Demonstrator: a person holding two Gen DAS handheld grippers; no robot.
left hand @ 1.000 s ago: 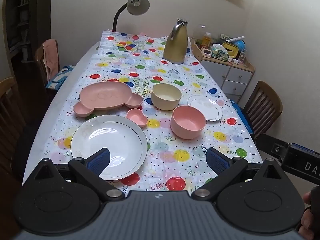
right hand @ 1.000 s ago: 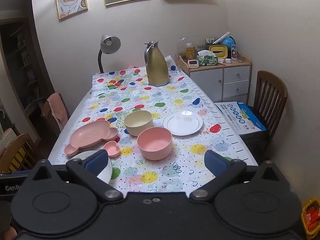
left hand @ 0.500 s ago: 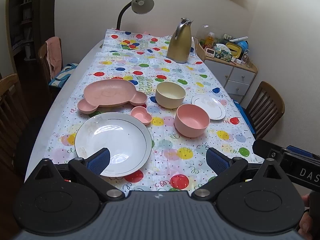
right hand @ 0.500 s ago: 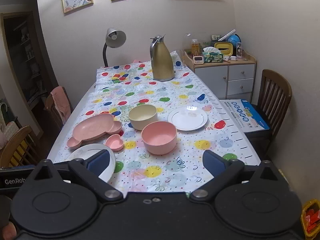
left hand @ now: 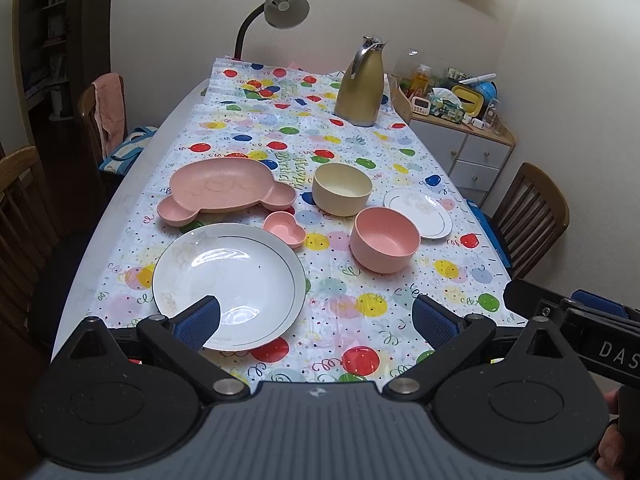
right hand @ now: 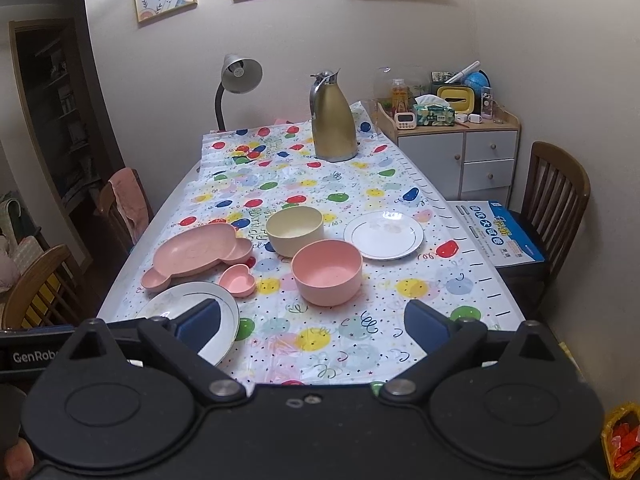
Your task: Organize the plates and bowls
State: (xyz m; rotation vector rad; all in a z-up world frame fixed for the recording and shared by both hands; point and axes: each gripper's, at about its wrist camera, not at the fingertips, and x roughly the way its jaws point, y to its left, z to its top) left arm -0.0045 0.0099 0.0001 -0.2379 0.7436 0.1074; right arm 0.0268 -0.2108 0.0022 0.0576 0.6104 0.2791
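Observation:
On the balloon-print tablecloth lie a large white plate [left hand: 236, 276] [right hand: 172, 304], a pink bear-shaped divided plate [left hand: 224, 190] [right hand: 196, 250], a small pink heart dish [left hand: 285, 229] [right hand: 238, 279], a cream bowl [left hand: 342, 188] [right hand: 295, 230], a pink bowl [left hand: 385, 238] [right hand: 327, 271] and a small white plate [left hand: 418, 213] [right hand: 383, 235]. My left gripper [left hand: 316, 322] hangs open above the table's near edge, its left finger over the large plate's rim. My right gripper [right hand: 312, 326] is open too, held back from the pink bowl. Neither holds anything.
A gold thermos jug [left hand: 361, 84] [right hand: 333, 118] and a grey desk lamp [left hand: 280, 12] stand at the table's far end. Wooden chairs [right hand: 558, 196] flank both sides. A white cabinet [right hand: 460, 152] with clutter stands at the right wall. The right gripper's body [left hand: 580, 328] shows at the left view's right edge.
Both views have risen and tilted slightly, showing more of the table's far end and the walls. The dishes have not moved, and both grippers stay open.

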